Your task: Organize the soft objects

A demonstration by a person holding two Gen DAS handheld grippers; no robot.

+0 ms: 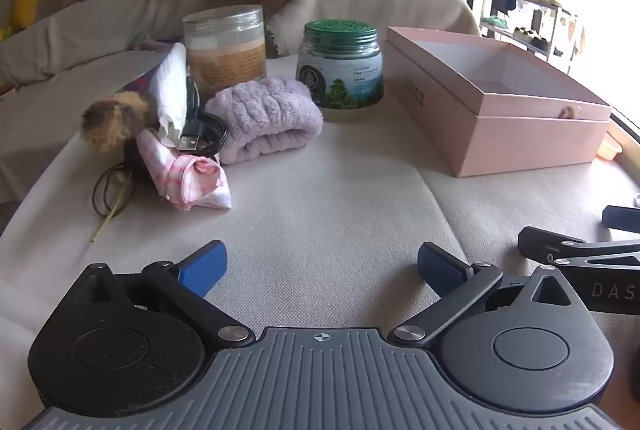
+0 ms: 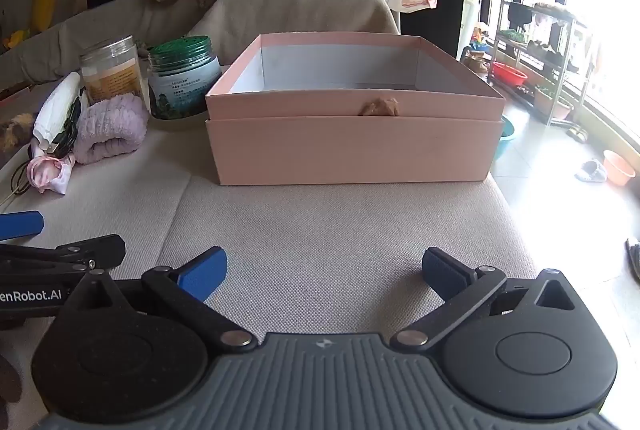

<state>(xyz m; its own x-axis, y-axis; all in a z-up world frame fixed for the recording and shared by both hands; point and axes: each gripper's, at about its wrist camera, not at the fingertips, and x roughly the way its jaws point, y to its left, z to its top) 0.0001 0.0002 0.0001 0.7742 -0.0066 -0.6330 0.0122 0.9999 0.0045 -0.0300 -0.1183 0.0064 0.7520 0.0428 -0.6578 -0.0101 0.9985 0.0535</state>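
Observation:
A lilac fluffy headband [image 1: 266, 119] [image 2: 110, 129] lies on the cloth-covered table beside a pink checked cloth bundle [image 1: 188, 175] [image 2: 48, 171], a white rolled cloth [image 1: 172, 89] [image 2: 56, 109] and a brown furry toy [image 1: 114, 119]. An open pink box [image 1: 496, 101] [image 2: 354, 113] stands to their right and shows nothing inside. My left gripper [image 1: 322, 268] hovers open over bare cloth, well short of the pile. Also open with nothing between its fingers, my right gripper [image 2: 324, 270] faces the box's front wall.
A clear jar [image 1: 224, 47] [image 2: 112, 69] and a green-lidded jar [image 1: 340, 65] [image 2: 182, 77] stand behind the soft things. A black USB cable [image 1: 200, 133] lies across the pile. A covered chair back [image 2: 304, 5] rises behind the table. Floor and shelves lie right.

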